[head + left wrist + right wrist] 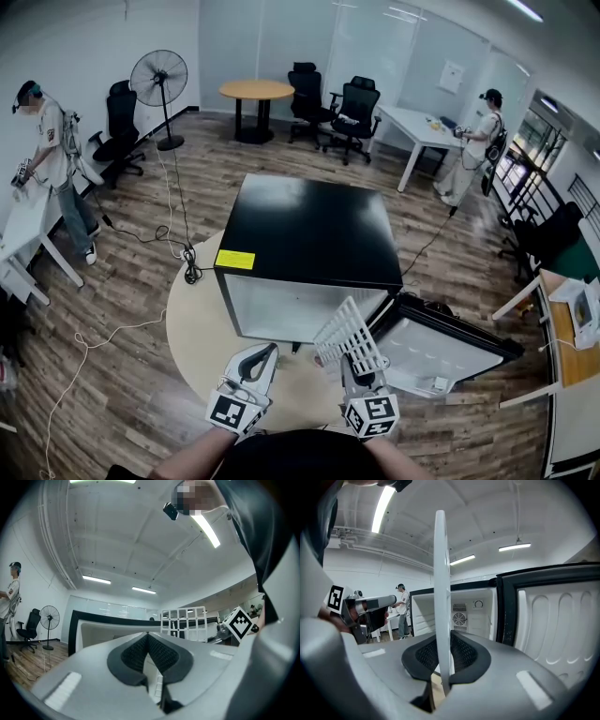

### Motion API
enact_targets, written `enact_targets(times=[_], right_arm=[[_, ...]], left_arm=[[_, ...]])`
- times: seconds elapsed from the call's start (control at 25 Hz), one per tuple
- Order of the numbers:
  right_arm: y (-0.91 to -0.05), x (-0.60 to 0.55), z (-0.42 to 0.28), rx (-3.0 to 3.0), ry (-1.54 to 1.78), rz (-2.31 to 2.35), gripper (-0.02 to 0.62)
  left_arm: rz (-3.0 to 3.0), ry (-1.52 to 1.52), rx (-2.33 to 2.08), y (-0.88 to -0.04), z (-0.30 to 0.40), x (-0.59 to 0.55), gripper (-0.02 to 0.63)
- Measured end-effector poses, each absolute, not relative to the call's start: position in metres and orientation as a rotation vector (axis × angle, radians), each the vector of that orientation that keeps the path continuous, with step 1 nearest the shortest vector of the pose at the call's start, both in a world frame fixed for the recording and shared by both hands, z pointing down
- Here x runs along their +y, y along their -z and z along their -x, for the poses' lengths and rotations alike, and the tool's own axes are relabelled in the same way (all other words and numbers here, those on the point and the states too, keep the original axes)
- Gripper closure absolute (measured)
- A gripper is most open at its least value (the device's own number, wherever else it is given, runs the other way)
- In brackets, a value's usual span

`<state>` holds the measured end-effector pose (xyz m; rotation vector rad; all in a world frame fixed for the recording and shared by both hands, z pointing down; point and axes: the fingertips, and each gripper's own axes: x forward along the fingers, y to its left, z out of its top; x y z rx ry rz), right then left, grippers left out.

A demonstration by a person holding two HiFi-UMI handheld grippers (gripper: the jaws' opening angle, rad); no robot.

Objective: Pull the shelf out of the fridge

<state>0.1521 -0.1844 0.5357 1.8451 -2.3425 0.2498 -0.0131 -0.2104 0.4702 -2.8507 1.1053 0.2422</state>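
The black mini fridge [309,234] stands with its door [441,349] swung open to the right. A white wire shelf [349,336] hangs out in front of the fridge, tilted, with my right gripper [359,370] shut on its lower edge. In the right gripper view the shelf [441,597] shows edge-on, pinched between the pads of my right gripper [443,660], with the white fridge interior [471,613] behind it. My left gripper [265,354] is shut and empty, left of the shelf. In the left gripper view my left gripper [148,641] points at the fridge [103,625], with the shelf [185,620] to the right.
The fridge sits on a round beige board [199,333] on the wood floor. A cable [178,244] runs to a standing fan [159,80]. A round table [256,91], office chairs [354,112] and desks stand farther off. One person [56,159] works at the left, another [473,145] at the right.
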Motion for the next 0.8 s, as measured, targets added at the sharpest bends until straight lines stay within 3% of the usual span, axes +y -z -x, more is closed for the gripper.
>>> enact_targets(times=[0.8], right_arm=[[-0.5361, -0.1885, -0.1535, -2.338, -0.249, -1.87, 0.561]], left_arm=[[2.85, -0.261, 1.093, -0.4719, 0.0133, -0.2134, 0.606]])
